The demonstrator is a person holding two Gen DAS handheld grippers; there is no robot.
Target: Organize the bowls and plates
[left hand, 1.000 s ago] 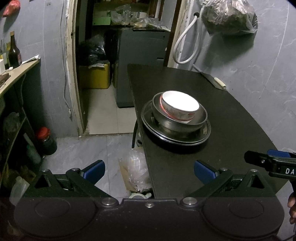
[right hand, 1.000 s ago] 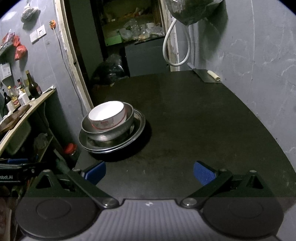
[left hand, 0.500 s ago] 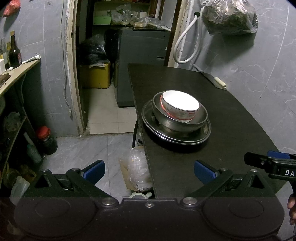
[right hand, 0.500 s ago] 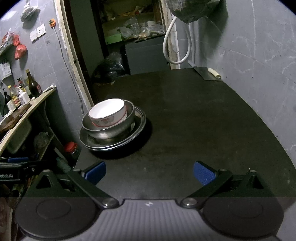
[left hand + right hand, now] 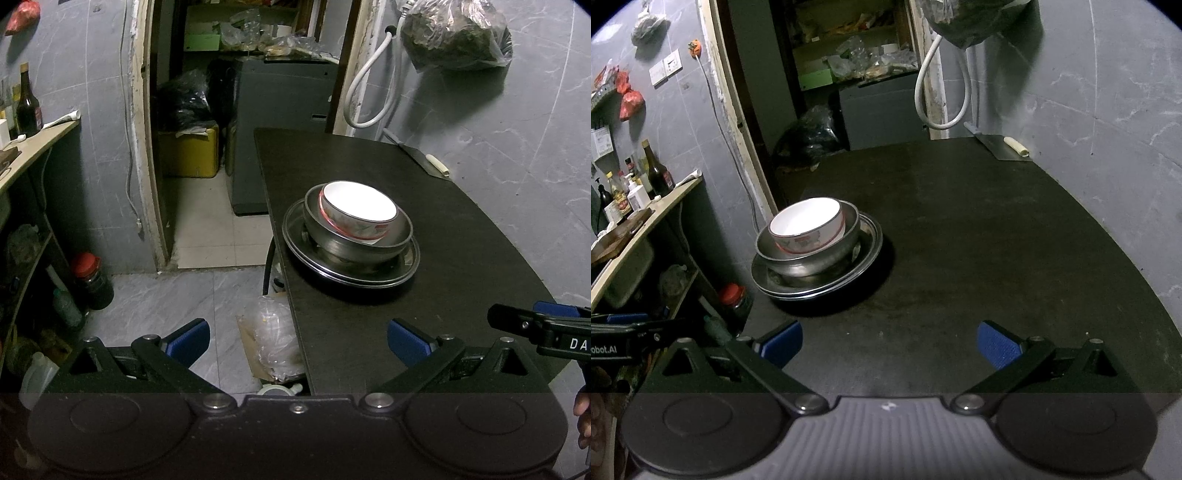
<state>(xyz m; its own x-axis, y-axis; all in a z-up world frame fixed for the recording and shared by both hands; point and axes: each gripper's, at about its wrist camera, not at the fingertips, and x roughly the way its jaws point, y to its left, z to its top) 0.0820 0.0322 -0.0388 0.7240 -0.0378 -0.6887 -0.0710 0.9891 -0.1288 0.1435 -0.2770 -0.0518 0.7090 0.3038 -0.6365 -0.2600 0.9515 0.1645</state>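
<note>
Grey tiled walls close in on a black rectangular table [image 5: 960,240], its long axis running away toward the doorway. Near its left edge sit 2 stacked round steel plates [image 5: 351,275], carrying a steel bowl [image 5: 354,242] that nests a white ceramic bowl with red trim [image 5: 356,212], all mouths up; nesting large to small likely keeps it stable. Left gripper [image 5: 297,341] and right gripper [image 5: 889,343] hover wide apart, empty, well short of the stack.
</note>
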